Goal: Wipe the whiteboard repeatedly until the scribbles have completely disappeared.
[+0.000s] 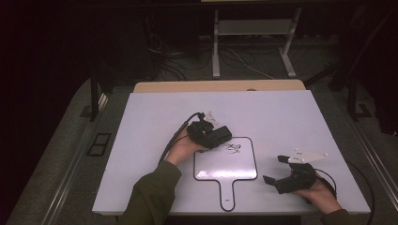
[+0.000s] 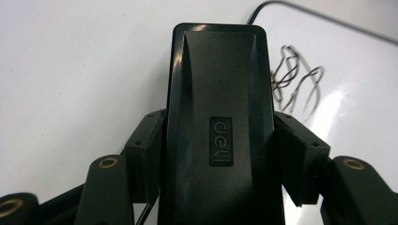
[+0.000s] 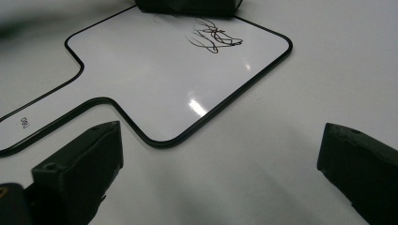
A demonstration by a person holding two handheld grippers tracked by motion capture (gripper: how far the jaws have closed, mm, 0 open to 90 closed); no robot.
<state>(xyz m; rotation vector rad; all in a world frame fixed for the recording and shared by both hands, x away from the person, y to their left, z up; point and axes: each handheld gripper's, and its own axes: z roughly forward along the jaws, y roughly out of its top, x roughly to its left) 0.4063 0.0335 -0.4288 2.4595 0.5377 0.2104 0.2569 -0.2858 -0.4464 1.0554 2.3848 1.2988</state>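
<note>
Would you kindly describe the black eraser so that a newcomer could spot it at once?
On the white table lies a paddle-shaped whiteboard with a thin black border and a handle. At its far edge, beside a dark scribble, the left gripper clamps the eraser: a black rounded block with a raised logo.
</note>
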